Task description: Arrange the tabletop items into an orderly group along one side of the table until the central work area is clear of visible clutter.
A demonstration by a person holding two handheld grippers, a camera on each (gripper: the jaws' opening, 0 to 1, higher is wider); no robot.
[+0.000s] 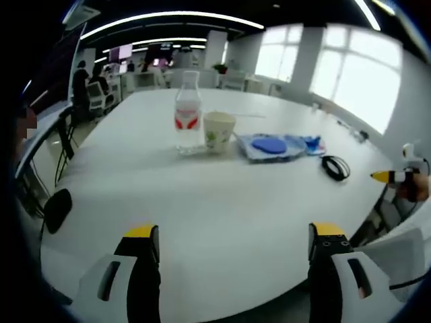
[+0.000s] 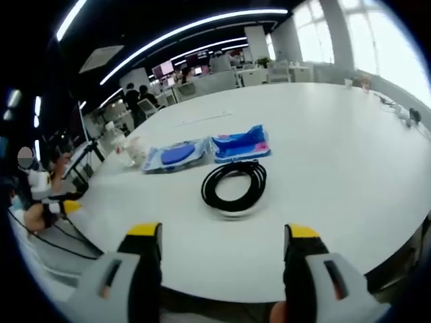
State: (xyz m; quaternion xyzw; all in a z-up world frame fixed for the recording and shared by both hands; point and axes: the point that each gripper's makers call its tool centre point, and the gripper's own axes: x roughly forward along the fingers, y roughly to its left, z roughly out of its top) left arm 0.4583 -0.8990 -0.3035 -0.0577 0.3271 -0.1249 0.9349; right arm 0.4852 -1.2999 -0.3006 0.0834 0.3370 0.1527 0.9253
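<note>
A large white table with a rounded edge fills most of both views. In the left gripper view, the left gripper hovers over the near edge with its jaws spread wide and nothing between them. Further along the table stands a clear water bottle with a red label, upright, and just beside it a paper cup, also upright. Next to the cup lies a flat clear packet with a blue disc inside, then a smaller blue packet touching its far end, and a coiled black cable near the table's edge. At the side of this view the yellow tip of the other gripper comes in beyond the table's rim.

In the right gripper view, the right gripper is likewise wide open and empty, poised above the table edge. The coiled black cable lies straight ahead of it, with the two blue packets side by side just beyond.

The room is an open office: long curved ceiling light strips, bright windows along one wall, desks and screens in the background, several people near them, and a black chair beside the table.
</note>
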